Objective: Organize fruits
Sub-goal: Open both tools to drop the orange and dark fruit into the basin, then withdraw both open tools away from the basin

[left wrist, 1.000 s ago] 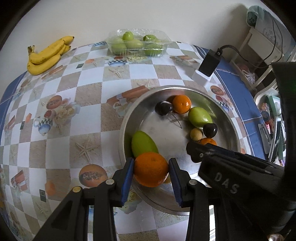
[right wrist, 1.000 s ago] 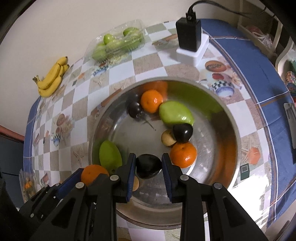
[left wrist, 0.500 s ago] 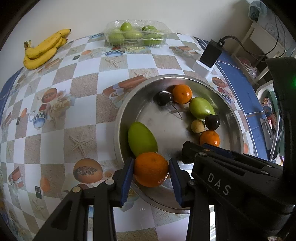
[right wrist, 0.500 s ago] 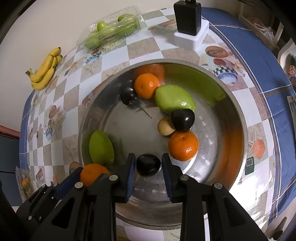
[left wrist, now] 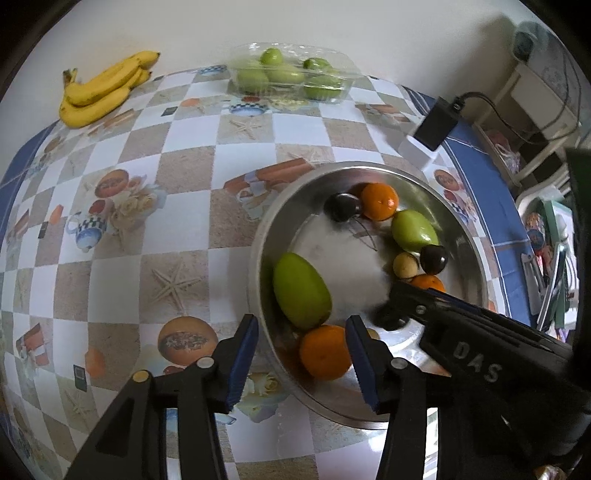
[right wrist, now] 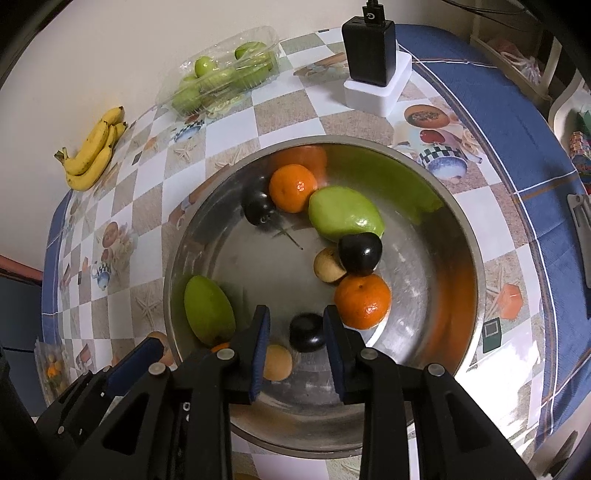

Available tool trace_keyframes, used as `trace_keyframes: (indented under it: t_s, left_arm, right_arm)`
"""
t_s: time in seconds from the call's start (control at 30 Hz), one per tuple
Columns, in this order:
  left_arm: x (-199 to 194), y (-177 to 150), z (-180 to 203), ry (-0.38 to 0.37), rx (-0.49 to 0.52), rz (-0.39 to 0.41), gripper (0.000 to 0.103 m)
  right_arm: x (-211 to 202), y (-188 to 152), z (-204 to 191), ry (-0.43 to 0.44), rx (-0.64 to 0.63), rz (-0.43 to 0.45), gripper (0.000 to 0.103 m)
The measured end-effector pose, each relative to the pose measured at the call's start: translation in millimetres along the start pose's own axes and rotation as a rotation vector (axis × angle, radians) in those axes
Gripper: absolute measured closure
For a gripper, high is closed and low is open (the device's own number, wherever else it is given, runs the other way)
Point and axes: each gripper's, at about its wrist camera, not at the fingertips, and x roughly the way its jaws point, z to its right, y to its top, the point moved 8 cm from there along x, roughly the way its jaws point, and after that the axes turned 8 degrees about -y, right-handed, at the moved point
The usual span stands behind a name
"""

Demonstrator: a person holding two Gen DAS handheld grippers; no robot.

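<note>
Left claw (left wrist: 301,354) opening, orange (left wrist: 325,352) loose between its pads, inside steel bowl (left wrist: 476,254) | right claw (right wrist: 297,334) pinched dark plum (right wrist: 306,332) | its body read "DAS" (left wrist: 476,360)

A tablecloth (left wrist: 184,177) with beige and white checks, printed with teapots, starfish and fruit pictures, covers the table; its border is blue (right wrist: 480,92). Near the far edge a black charger block (right wrist: 369,48) stands on a white base (right wrist: 380,88), a cable running up from its top. Beyond the table's right side, a white shelf unit (left wrist: 535,103) holds cluttered, blurred items. A plain pale wall (left wrist: 295,26) stands behind.
</note>
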Motion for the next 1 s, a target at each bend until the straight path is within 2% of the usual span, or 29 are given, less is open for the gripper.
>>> trace_keyframes:
  t_s: [0.3, 0.63, 0.67, 0.7, 0.73, 0.77, 0.87, 0.93, 0.97, 1.0]
  left_arm:
    - [-11, 8, -37, 0.049, -0.115, 0.041, 0.049]
    - [-25, 11, -90, 0.123, -0.270, 0.081, 0.034]
    - [-25, 11, -94, 0.132, -0.279, 0.080, 0.032]
    - [-25, 10, -99, 0.150, -0.292, 0.077, 0.025]
    - [-25, 9, -104, 0.174, -0.302, 0.075, 0.017]
    - [-25, 8, -108, 0.199, -0.307, 0.076, 0.014]
    - [-26, 7, -117, 0.223, -0.321, 0.081, 0.010]
    - [-27, 7, -121, 0.235, -0.326, 0.083, 0.003]
    - [-27, 7, -122, 0.242, -0.326, 0.086, 0.002]
    - [-28, 7, -123, 0.249, -0.325, 0.089, 0.001]
  right_arm:
    - [-3, 1, 2, -0.002, 0.011, 0.014, 0.072]
    - [0, -2, -7, -0.010, -0.023, 0.009, 0.072]
    - [0, -2, -8, -0.011, -0.028, 0.010, 0.066]
    - [0, -2, -9, -0.011, -0.033, 0.012, 0.055]
    - [0, -2, -10, -0.011, -0.038, 0.015, 0.047]
    - [1, -2, -12, -0.012, -0.046, 0.019, 0.036]
    - [1, -2, -16, -0.016, -0.066, 0.028, 0.032]
    - [2, -3, -17, -0.024, -0.076, 0.031, 0.026]
    - [3, -3, -18, -0.025, -0.081, 0.032, 0.019]
    - [3, -3, -19, -0.025, -0.085, 0.034, 0.017]
